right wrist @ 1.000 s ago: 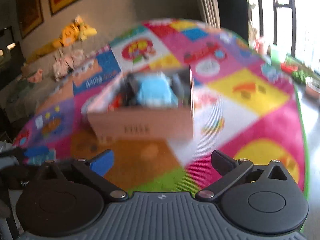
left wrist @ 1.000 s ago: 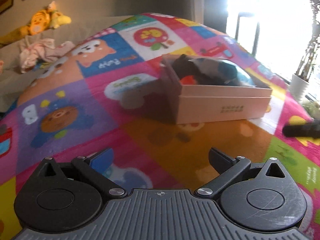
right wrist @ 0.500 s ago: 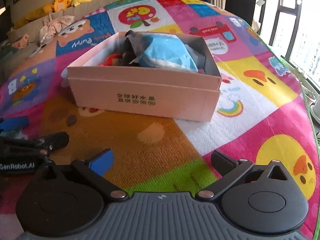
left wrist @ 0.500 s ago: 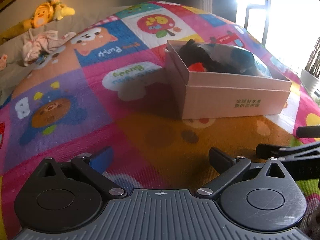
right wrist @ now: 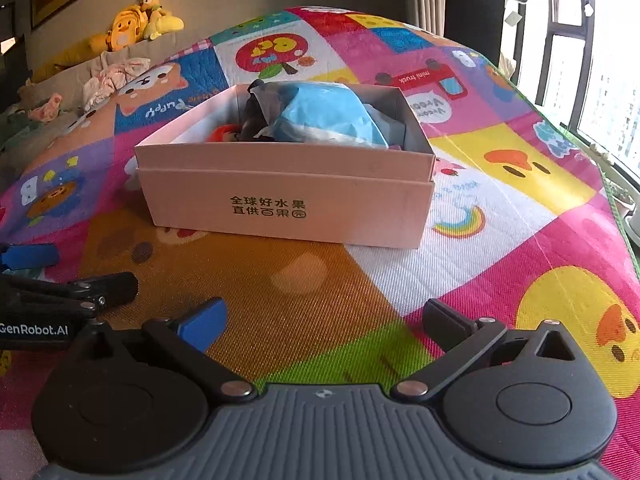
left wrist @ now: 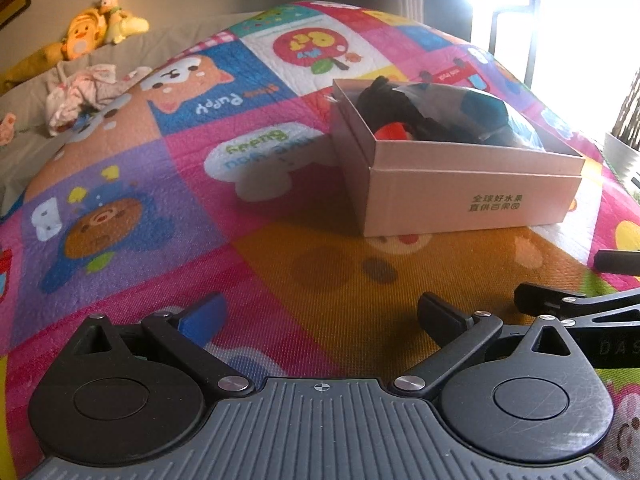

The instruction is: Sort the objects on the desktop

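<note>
A pink cardboard box [left wrist: 472, 196] [right wrist: 288, 200] stands on the colourful play mat. It holds a blue plastic-wrapped pack [right wrist: 328, 114], a dark bundle [left wrist: 396, 108] [right wrist: 254, 114] and something red [left wrist: 390, 133] [right wrist: 222, 134]. My left gripper [left wrist: 320, 316] is open and empty, low over the mat, short of the box. My right gripper [right wrist: 324, 320] is open and empty, facing the box's long printed side. Each gripper shows at the edge of the other's view, the right one in the left wrist view [left wrist: 580, 300] and the left one in the right wrist view [right wrist: 60, 292].
The play mat [right wrist: 500, 168] covers the surface. A sofa with plush toys [left wrist: 100, 28] [right wrist: 140, 20] and crumpled cloth [left wrist: 80, 92] lies at the back left. Windows [right wrist: 592, 60] and a plant pot [left wrist: 620, 152] stand at the right.
Both views have steadied and come lower and closer to the box over the last second. The right gripper has come alongside the left one. Both stay open.
</note>
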A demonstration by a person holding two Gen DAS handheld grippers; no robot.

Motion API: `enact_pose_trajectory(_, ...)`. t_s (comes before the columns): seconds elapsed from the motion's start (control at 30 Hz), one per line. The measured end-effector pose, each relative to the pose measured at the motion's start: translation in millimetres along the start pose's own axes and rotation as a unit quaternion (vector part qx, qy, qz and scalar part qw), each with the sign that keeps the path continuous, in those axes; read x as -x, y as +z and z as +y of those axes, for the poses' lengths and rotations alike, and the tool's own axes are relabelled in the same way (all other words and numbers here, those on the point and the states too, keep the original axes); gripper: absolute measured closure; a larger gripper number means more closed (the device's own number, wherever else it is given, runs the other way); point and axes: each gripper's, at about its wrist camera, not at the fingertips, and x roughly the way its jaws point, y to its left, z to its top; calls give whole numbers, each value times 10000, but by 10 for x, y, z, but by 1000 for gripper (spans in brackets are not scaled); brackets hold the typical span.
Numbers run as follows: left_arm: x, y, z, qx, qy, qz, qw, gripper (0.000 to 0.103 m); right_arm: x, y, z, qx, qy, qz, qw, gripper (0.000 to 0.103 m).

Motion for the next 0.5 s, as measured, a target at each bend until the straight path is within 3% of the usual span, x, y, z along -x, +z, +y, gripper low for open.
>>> enact_pose_trajectory(0.5,-7,6,-3,6,-5,0,10000,0,-5,-2,-14,-1,3,3,10000,0)
